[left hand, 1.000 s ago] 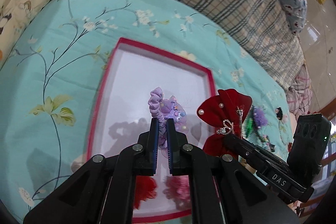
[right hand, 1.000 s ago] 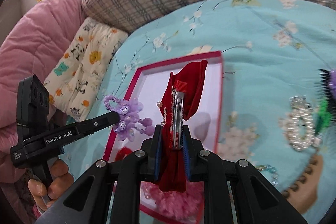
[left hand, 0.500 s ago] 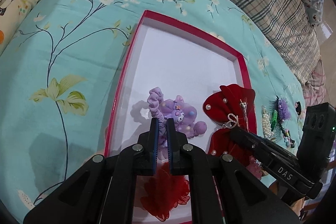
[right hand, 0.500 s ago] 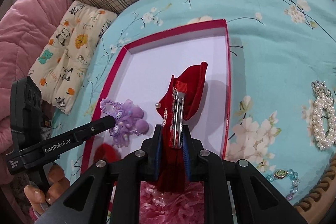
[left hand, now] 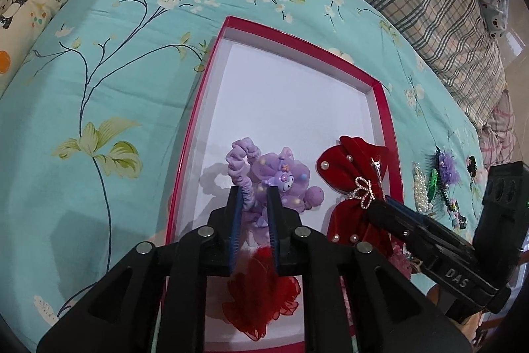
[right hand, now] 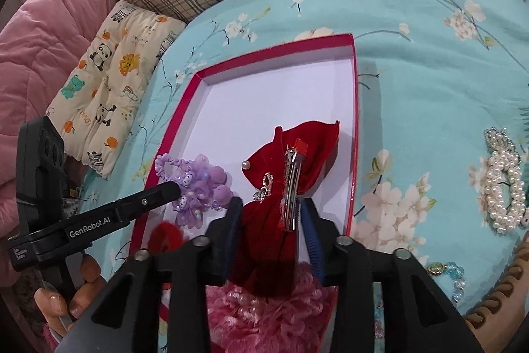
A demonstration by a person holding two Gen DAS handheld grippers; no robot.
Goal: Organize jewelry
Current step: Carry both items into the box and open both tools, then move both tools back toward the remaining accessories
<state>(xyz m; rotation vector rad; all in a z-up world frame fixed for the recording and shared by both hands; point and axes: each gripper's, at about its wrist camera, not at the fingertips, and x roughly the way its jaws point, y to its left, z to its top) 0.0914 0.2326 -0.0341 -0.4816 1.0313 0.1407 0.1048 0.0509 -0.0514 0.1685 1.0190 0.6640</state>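
We are putting two hair things into the box (left hand: 385,108) at once. Our left gripper (left hand: 253,191) pinches the purple tie (left hand: 281,177); the tie sits between its fingers and sticks out past the tips, low over the white floor of the box. Our right gripper (right hand: 269,204) has the red bow (right hand: 294,161) between its fingers, but those fingers look spread apart, so we think the bow is nearly let go. The bow lies out past the tips, inside the box. A red puff (left hand: 261,296) and a pink puff (right hand: 264,306) lie under our fingers. Next, we think, we open both wide and lift straight up, so nothing snags. The pearl clip (right hand: 502,181), off to the right of the right fingers, waits on the bed.
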